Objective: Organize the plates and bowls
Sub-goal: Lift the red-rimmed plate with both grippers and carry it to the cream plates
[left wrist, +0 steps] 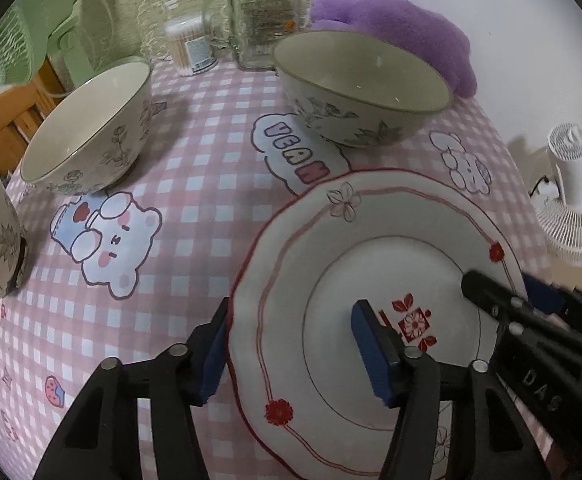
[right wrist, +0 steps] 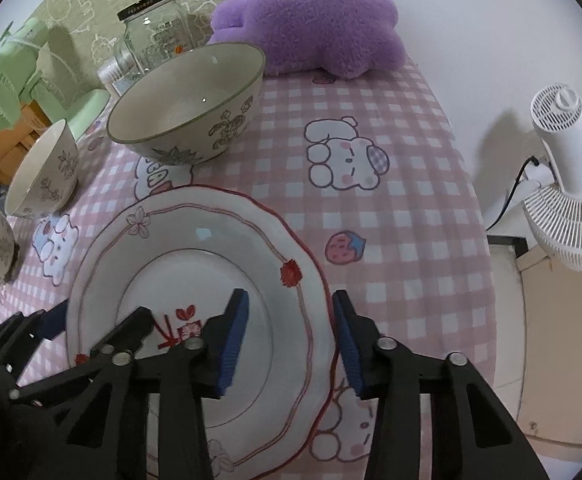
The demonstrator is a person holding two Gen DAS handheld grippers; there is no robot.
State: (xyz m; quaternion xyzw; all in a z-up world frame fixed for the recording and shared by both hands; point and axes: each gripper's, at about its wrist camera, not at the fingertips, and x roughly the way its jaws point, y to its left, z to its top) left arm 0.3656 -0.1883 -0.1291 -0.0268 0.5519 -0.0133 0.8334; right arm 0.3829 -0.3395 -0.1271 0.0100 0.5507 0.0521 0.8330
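A pink checked tablecloth (right wrist: 411,208) with cartoon bears covers the table. At the back — a purple plush cushion (right wrist: 315,28), a lidded glass jar (left wrist: 263,20), a tub of cotton swabs (left wrist: 187,46). A green fan (left wrist: 15,44) stands left, a white fan (right wrist: 571,184) right.

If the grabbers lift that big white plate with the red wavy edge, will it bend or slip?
The white ceramic-looking plate with the red scalloped rim probably won't bend; it looks stiff. Its surface shines, so it may be slippery between the blue pads. The left gripper and right gripper straddle opposite rims, open, which should help keep it level. Dropped, it would likely break.
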